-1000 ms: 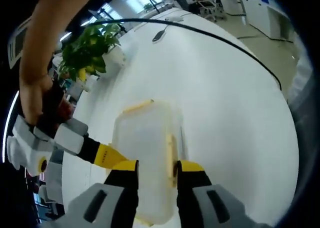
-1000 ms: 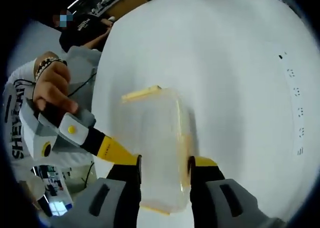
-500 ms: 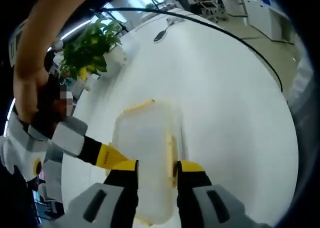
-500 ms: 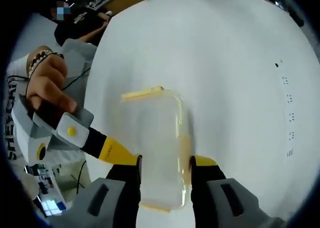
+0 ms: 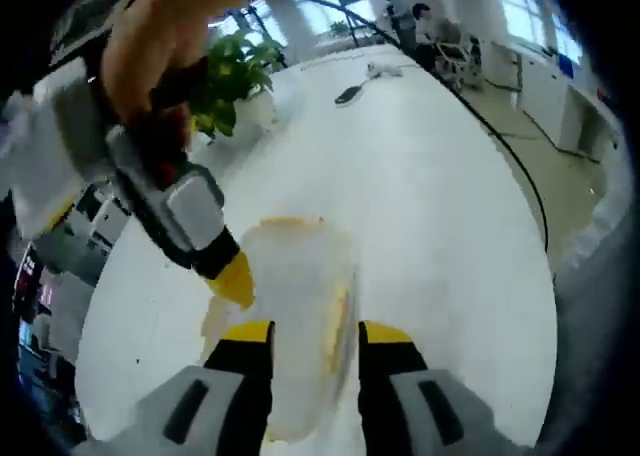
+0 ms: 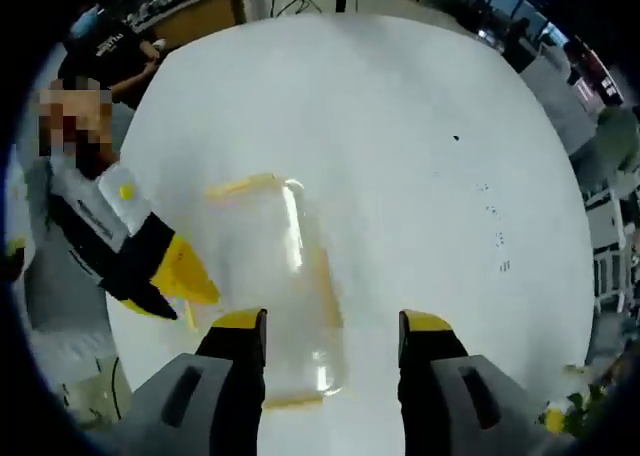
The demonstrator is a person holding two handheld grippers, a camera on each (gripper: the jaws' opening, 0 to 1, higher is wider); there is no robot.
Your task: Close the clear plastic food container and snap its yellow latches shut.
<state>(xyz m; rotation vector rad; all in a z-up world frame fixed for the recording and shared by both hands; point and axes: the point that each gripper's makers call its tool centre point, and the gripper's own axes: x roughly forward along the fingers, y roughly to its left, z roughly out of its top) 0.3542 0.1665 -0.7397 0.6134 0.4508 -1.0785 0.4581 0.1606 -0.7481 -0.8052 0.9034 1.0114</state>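
Both grippers loosen off the clear food container (image 5: 290, 316) as I pull back from the white table (image 5: 430, 206).

My right gripper (image 6: 333, 326), clamped across the box half a second ago, now stands open, jaws wider than it; my left gripper (image 5: 305, 328) still straddles the box, whether pinching I cannot tell. Lid looks down, so I judge the yellow latches (image 6: 240, 186) mostly snapped. Beyond the container, a potted plant (image 5: 235, 71) and black cable (image 5: 520, 176) sit well apart; nothing blocks it.
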